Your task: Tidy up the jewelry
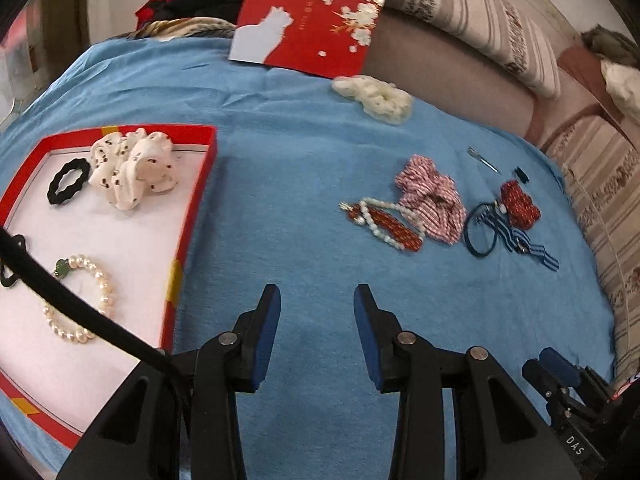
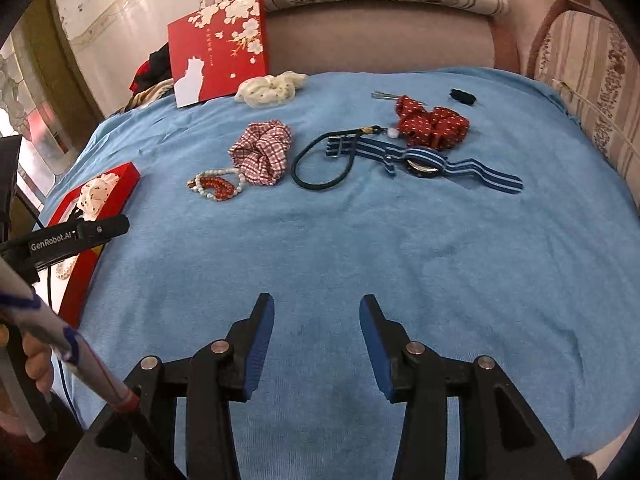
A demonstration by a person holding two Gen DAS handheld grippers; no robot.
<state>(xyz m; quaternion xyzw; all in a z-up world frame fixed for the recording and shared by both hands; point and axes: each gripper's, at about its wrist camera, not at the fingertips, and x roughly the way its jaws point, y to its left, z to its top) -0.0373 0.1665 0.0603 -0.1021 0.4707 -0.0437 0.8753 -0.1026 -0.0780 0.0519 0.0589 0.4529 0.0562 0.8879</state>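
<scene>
Off to the left gripper's (image 1: 316,300) left, the red box (image 1: 196,200) already holds a pearl bracelet (image 1: 80,300) and scrunchies. Ahead and right lie the bead bracelets (image 1: 384,220), checked scrunchie (image 1: 432,196) and striped band (image 2: 460,164), still unsorted. Both the left and the right gripper (image 2: 316,312) hang slack and empty.

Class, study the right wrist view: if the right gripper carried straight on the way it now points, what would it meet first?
Most likely bare blue cloth. The right gripper is open, nothing between its fingers, and it tilts down at the cover. The dark hair tie and striped watch lie farther up that line, though depth is unclear.
</scene>
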